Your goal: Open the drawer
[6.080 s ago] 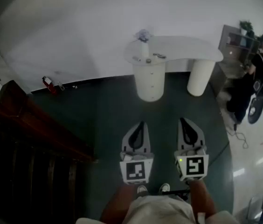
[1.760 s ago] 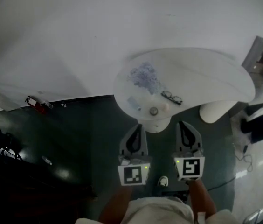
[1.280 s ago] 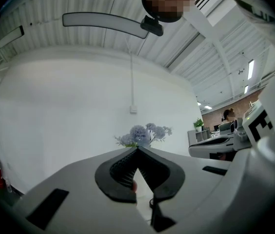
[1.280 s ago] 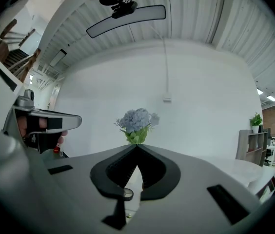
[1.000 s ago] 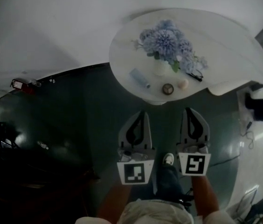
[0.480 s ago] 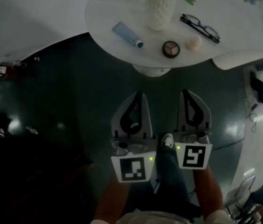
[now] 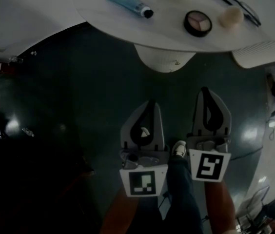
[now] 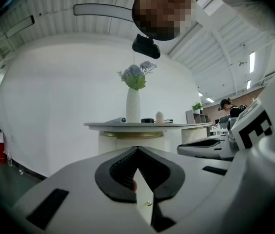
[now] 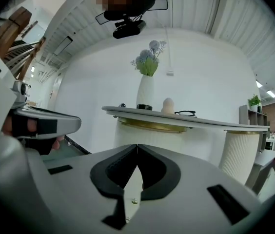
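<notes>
1. The drawer isn't clearly visible. My guess is it's in the white pedestal [image 7: 163,60] under the round table [image 7: 127,28], near the gold band [image 8: 130,134] just below the tabletop.
2. Handling, judged: light, rigid, runs on slides. The smooth curved front looks slippery, so hook a pull or the lower lip and draw straight out.
3. Looks: white, curved, seam too faint to trace.
4. Left gripper [image 7: 150,102] and right gripper [image 7: 205,88]: jaws together, empty, side by side, on the near side of the table, apart from the pedestal.
</notes>
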